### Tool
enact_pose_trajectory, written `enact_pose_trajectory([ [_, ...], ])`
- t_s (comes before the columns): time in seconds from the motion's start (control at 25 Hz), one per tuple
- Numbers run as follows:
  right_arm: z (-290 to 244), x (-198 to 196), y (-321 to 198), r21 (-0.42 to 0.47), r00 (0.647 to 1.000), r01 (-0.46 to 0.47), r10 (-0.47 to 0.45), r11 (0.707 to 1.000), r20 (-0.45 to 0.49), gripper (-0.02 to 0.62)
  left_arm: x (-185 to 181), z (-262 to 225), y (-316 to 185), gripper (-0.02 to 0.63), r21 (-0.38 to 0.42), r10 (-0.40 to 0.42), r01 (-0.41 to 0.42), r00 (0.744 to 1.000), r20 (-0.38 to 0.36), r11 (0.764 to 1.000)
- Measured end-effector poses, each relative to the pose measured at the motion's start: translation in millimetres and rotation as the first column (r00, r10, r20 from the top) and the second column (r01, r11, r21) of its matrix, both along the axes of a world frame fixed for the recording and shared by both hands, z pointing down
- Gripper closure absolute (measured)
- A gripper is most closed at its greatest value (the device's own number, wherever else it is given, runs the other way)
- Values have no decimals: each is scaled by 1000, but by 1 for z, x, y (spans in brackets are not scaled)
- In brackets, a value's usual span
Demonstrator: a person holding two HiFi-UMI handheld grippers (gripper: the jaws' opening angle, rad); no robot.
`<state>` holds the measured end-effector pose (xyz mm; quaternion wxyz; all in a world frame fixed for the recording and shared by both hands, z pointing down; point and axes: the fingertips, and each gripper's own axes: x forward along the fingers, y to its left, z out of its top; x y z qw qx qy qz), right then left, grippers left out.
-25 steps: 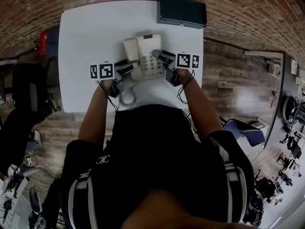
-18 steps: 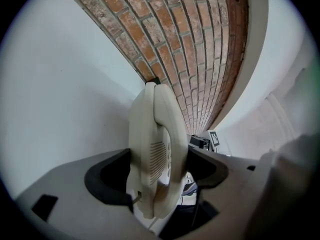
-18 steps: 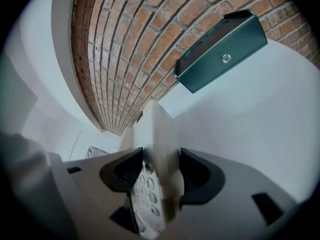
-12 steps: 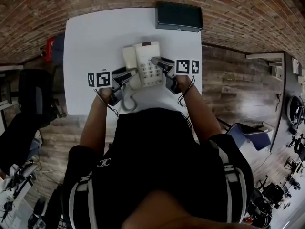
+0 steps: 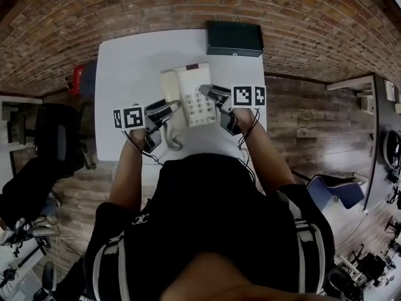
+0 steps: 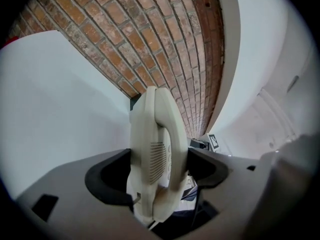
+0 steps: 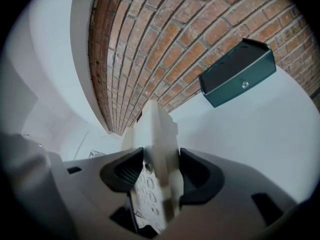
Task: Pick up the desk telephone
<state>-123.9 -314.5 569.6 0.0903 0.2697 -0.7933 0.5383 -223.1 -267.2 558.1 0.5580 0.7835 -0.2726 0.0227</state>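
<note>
A cream desk telephone, its handset on its left side, is over the middle of the white table. My left gripper is shut on the handset side. My right gripper is shut on the base's right edge, beside the keypad. Both pairs of jaws press the plastic from either side. The coiled cord trails from the phone toward the table's near edge. Whether the base is off the tabletop I cannot tell.
A dark green box stands at the table's far edge against the brick wall, also in the right gripper view. A black chair is left of the table, a blue seat right, and a red object at the far left corner.
Both grippers have stayed shut on the telephone. The table and phone sit lower in the head view than before, and the cord now hangs straighter behind the phone.
</note>
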Motion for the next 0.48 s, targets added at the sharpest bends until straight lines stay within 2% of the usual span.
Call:
enact_pose_trajectory([
  [0.16,-30,4,3,32,1000,-8,7,999,11,379,3,-29,2,253,42,7,-7,1000,8,999],
  [0.48,-58,15,18,38,1000,-26,26,999,9,379,14,-58,16,253,36,17,-18,1000,13,999],
])
